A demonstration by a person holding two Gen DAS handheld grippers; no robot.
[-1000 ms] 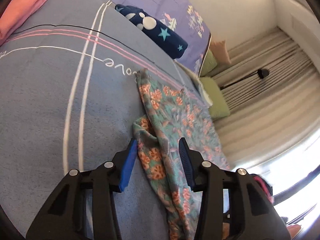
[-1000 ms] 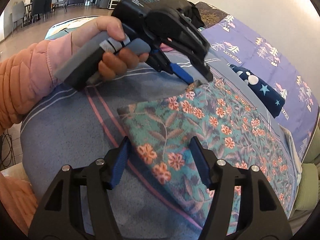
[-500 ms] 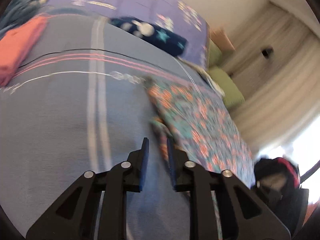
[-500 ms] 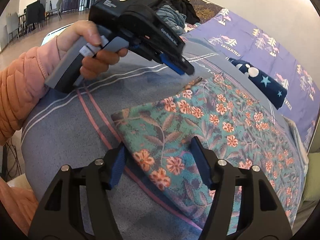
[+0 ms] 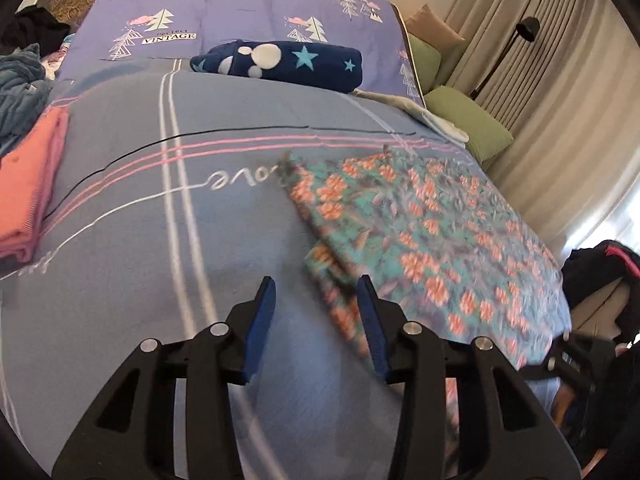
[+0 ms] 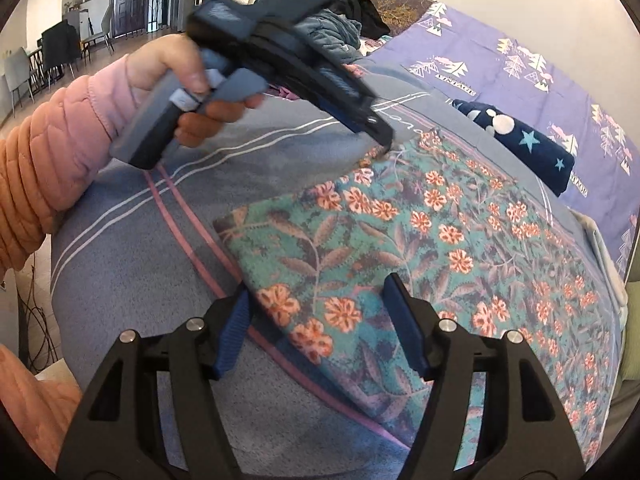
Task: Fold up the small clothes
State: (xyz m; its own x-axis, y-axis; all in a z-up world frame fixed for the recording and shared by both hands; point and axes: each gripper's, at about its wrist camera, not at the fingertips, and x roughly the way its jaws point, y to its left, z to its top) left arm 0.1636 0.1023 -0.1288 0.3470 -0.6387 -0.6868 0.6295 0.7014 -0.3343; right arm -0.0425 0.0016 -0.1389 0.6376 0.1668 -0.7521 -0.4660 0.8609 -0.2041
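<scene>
A teal floral garment (image 5: 420,236) lies flat on the grey-blue bedspread (image 5: 160,240), seen also in the right wrist view (image 6: 420,248). My left gripper (image 5: 316,304) is open and empty, hovering just left of the garment's near edge. In the right wrist view it (image 6: 380,136) is held by a hand above the garment's far corner. My right gripper (image 6: 320,312) is open, its jaws straddling the garment's near corner without holding it.
A folded pink-orange garment (image 5: 28,188) lies at the left. A navy star-print roll (image 5: 280,64) rests by the purple tree-print pillow (image 5: 248,12). Green cushions (image 5: 468,124) and curtains are on the right. A clothes pile (image 5: 20,80) is far left.
My left gripper shut, then opened again and pulled back and up from the garment's edge. The folded-up edge flap now lies flatter. My right gripper stayed open in place.
</scene>
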